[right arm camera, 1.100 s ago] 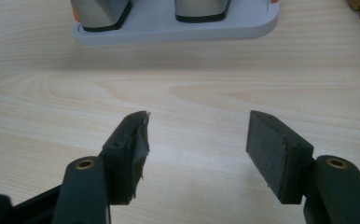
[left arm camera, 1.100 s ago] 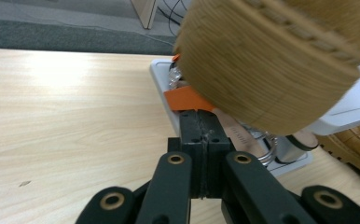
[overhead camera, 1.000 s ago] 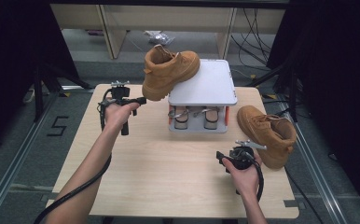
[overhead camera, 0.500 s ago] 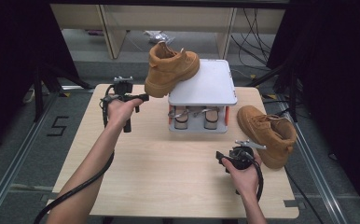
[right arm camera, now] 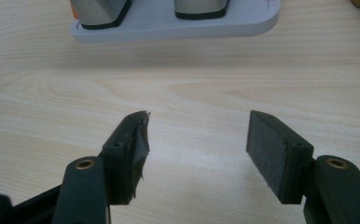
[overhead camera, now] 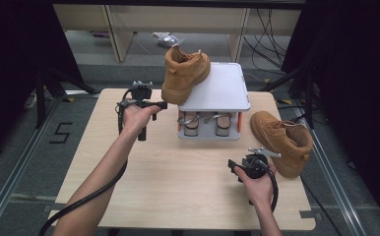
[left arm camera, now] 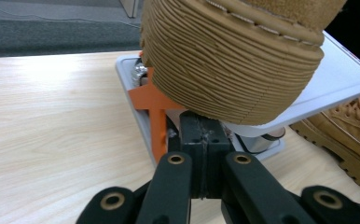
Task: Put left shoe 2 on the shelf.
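Your left gripper [overhead camera: 164,104] has its jaws pressed together with nothing between them, their tips against the ribbed sole of the tan boot [overhead camera: 184,73]. That boot sits tilted, toe on the white top of the small rack [overhead camera: 222,91] and heel hanging off the rack's left edge, so you seem to be nudging it up onto the platform rather than gripping it. Your right gripper [overhead camera: 233,167] rests low over the table [overhead camera: 143,177] with its jaws spread wide and empty, apparently waiting near the second boot [overhead camera: 281,140], which lies on the table's right side just beside the rack. The table is pale wood grain. It stands on grey carpet, with cables on the floor beyond and dark curtains at both sides.
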